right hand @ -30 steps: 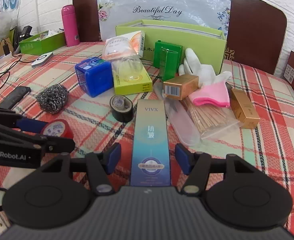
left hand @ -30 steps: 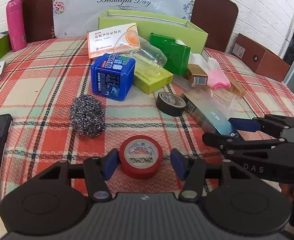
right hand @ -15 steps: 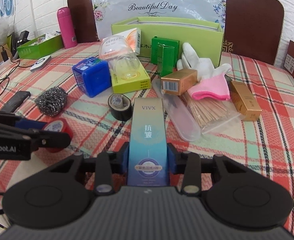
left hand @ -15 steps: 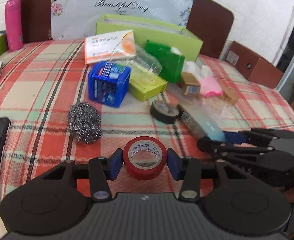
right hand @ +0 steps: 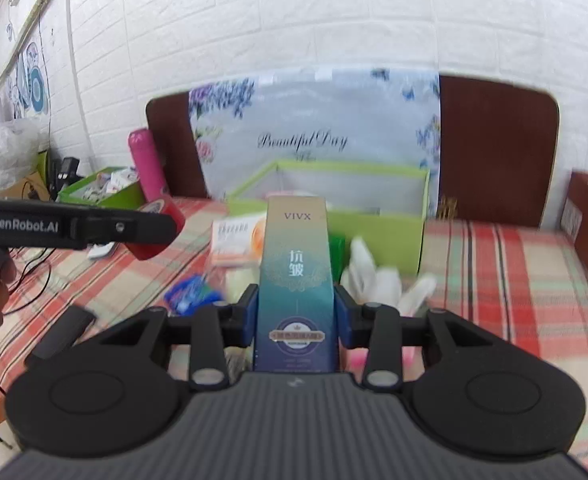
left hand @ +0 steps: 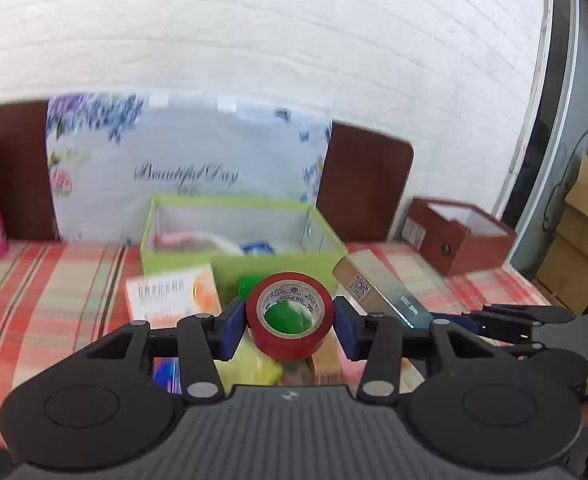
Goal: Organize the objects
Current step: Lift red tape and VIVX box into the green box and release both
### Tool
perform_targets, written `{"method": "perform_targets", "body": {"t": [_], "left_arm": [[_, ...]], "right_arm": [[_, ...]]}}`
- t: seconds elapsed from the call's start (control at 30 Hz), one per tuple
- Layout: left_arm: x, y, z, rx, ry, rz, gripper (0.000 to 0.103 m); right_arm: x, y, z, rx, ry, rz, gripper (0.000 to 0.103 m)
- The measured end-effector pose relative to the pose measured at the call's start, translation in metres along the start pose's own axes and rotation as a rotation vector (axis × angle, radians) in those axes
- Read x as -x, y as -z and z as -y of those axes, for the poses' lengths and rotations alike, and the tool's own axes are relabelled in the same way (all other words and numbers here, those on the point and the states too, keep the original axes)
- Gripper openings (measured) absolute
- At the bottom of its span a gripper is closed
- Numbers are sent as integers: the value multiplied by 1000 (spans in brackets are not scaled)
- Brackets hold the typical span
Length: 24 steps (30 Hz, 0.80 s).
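Note:
My left gripper is shut on a red tape roll, held up in the air above the clutter. My right gripper is shut on a tall blue-and-gold VIVX box, also lifted. Ahead of both stands an open light-green box with a few items inside. In the left wrist view the VIVX box and the right gripper's fingers show at right. The right wrist view has the left gripper with the red tape roll at left.
On the plaid table lie an orange-white medicine box, a yellow-green box, white gloves, a blue cube box and a black device. A pink bottle, a brown box and a floral bag stand behind.
Both grippers closed on their objects, the left on the tape and the right on the VIVX box, then rose off the table and tilted up toward the green box.

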<state>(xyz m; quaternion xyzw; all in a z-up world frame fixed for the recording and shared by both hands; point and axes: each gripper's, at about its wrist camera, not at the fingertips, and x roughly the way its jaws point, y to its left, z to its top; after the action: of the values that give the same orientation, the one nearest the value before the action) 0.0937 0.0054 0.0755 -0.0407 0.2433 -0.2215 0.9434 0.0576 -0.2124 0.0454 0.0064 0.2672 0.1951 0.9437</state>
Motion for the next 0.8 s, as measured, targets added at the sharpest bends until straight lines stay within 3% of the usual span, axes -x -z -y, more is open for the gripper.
{"method": "perform_targets", "body": {"t": [0.2,0.4,0.6,0.8], "left_arm": [[-58,-55,-19,55,-56,-8,49],[-130,-86,-47,91,-136,-37,50],[-190,-87,-77,118,-191,-92,49],[-218,-79,-101,124,-204,-114,50]], "right_arm": [[-49,-56,21,31,48,8,38],[-111,-92,46,37,70,18,38],[-180,-107,64,50,70,17,38],[-233,-98,74,74,29,-26,38]]}}
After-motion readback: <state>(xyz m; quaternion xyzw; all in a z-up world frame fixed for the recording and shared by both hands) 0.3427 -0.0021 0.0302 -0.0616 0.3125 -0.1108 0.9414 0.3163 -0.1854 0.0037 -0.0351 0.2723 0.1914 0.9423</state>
